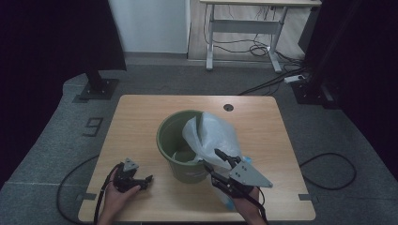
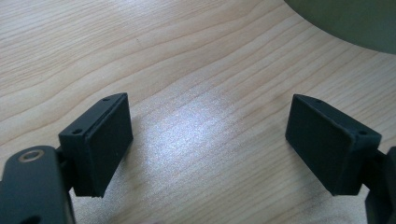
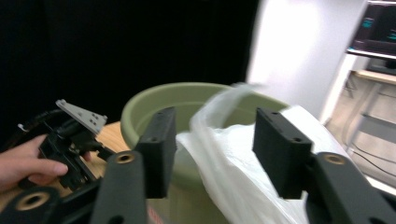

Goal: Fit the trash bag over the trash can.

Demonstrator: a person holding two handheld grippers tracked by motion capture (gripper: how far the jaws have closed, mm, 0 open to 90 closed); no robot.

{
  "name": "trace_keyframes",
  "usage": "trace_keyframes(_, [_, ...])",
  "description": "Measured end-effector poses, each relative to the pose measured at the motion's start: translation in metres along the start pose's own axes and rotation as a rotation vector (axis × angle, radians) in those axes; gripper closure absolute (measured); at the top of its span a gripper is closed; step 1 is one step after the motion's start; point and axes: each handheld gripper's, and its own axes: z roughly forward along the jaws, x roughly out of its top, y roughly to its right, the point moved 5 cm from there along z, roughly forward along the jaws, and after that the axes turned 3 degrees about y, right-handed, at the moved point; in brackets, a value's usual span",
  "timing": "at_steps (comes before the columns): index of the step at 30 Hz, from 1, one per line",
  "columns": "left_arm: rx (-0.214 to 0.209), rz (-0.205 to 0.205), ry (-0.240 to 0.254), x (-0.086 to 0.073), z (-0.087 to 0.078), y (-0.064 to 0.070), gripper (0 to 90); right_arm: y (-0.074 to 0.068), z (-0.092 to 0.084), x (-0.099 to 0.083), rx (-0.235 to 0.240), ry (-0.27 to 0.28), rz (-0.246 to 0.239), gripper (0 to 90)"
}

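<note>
The wooden table (image 1: 141, 117) carries a green bin (image 1: 174, 143), and a translucent plastic bag (image 1: 211, 136) is half draped over the bin's rim on the side facing the right gripper (image 1: 217, 165). The work in hand looks like lining the bin with that bag.

The right gripper's jaws stand apart, and in the right gripper view the bag (image 3: 233, 158) lies between them without the pads pressing on it, so nothing is gripped. Directly ahead of the jaws sits the bin's near rim (image 3: 140, 116). The likely trouble starts here: unheld, the thin film could slump back into the bin or slide off the rim towards the gripper. If the jaws close carelessly, they may catch just one layer, or bunch the film so that the mouth will not spread.

The left gripper (image 1: 149, 179) rests on the table with its jaws wide and empty, the bin wall (image 2: 345, 23) ahead of it. With nothing steadying the bin, a tug on the bag could drag or tip it.
</note>
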Motion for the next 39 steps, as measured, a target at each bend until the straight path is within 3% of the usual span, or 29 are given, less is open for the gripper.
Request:
trace_keyframes(5, [0.001, 0.000, 0.000, 0.000, 0.000, 0.000, 14.7, 0.003, -0.021, -0.010, -0.065, -0.012, -0.003, 42.7])
trace_keyframes(9, [0.001, -0.001, 0.000, 0.000, 0.000, 0.000, 14.7, 0.010, -0.032, -0.025, -0.102, -0.036, 0.034, 40.0])
trace_keyframes(11, [0.001, 0.000, 0.000, 0.000, 0.000, 0.000, 14.7, 0.016, -0.039, -0.040, -0.154, -0.055, 0.055, 37.6])
trace_keyframes(17, [0.002, -0.001, 0.000, 0.000, 0.000, 0.000, 14.7, 0.022, -0.044, -0.053, -0.222, -0.089, 0.083, 35.3])
trace_keyframes(26, [0.002, -0.001, 0.000, 0.000, 0.000, 0.000, 14.7, 0.018, -0.037, -0.078, -0.230, -0.139, 0.162, 35.0])
trace_keyframes(30, [0.002, -0.001, 0.000, 0.000, 0.000, 0.000, 14.7, 0.019, -0.033, -0.084, -0.240, -0.115, 0.167, 48.2])
trace_keyframes(36, [0.002, -0.001, 0.000, 0.000, 0.000, 0.000, 14.7, 0.026, -0.030, -0.080, -0.208, -0.050, 0.229, 69.1])
trace_keyframes(39, [0.002, -0.001, 0.000, 0.000, 0.000, 0.000, 14.7, 0.027, -0.029, -0.074, -0.200, -0.029, 0.219, 79.0])
